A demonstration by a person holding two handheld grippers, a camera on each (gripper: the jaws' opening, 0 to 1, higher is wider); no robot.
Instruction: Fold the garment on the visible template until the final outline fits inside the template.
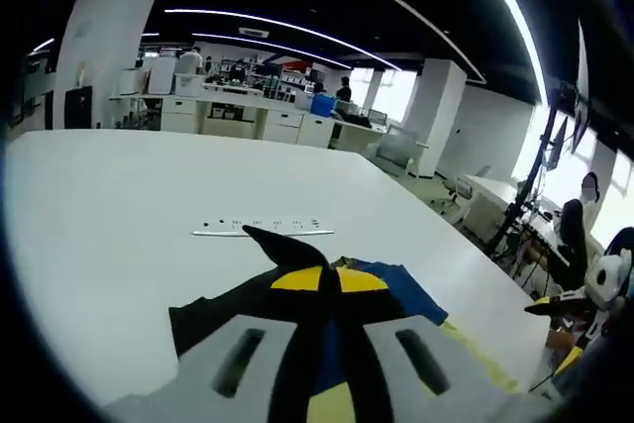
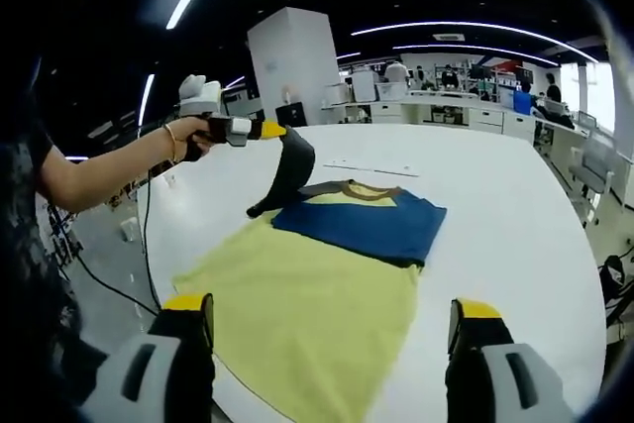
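Fingers (image 1: 327, 364) of the left gripper pinch a black sleeve (image 2: 288, 173), lifted at upper left of the right gripper view.
Right gripper (image 2: 332, 344) gapes wide, holding nothing, above the yellow-and-blue shirt (image 2: 327, 274) on the white desk (image 2: 515, 225); carry the sleeve straight inward, keeping it taut.

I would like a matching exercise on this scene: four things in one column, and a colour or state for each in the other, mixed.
1. left claw
2. right claw
3. flat template sheet
4. folded body of the garment

a. blue
b. open, holding nothing
c. pale yellow
d. shut on a lifted black sleeve

Pairs: 1-d, 2-b, 3-c, 4-a
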